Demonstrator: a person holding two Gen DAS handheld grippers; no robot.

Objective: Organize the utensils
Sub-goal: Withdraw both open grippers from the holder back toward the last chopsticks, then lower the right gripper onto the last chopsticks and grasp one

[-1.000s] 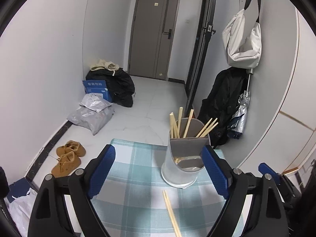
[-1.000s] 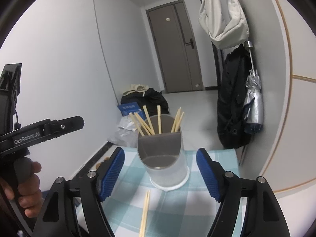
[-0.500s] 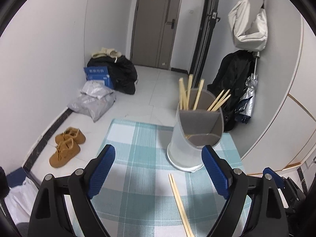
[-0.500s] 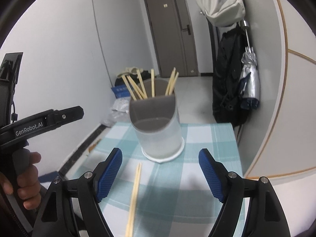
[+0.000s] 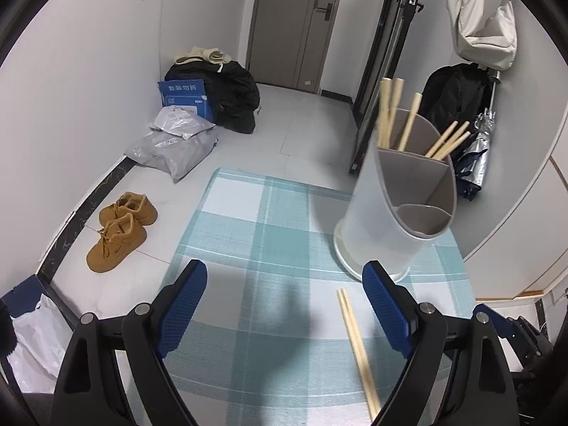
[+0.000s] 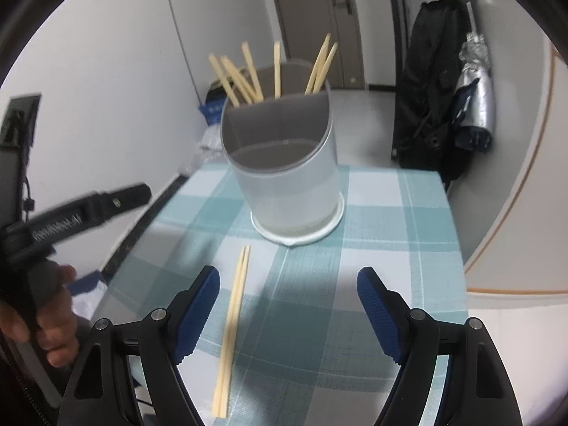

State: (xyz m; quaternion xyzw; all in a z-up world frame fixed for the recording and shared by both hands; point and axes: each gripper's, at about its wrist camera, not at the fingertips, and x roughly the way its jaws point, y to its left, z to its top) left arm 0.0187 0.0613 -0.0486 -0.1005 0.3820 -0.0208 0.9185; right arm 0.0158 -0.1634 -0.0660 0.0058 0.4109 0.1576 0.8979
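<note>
Both the left tongs (image 5: 285,296) and the right tongs (image 6: 288,300) hang spread apart over the checked table (image 6: 383,213), holding nothing. A loose pair of chopsticks (image 6: 232,330) lies flat on the cloth, just in front of the utensil holder (image 6: 284,174), which has more chopsticks standing in its back compartment.

Utensil holder (image 6: 284,177): frosted translucent plastic shell, matt; grey matt plastic insert. Chopsticks (image 6: 232,326) on the counter: pale bare wood or bamboo, unvarnished look; same for the upright chopsticks (image 5: 388,113) in the holder. Counter (image 5: 269,227) cover: woven checked cloth, teal and white, fine ribbed texture, matt. Left claw (image 5: 284,305) and right claw (image 6: 288,307): black matt plastic arms, blue ribbed pads, rubbery look; small bright metal screws. Floor (image 5: 294,120): pale smooth tile, slight sheen. Shoes (image 5: 120,227): tan suede-like nap.
</note>
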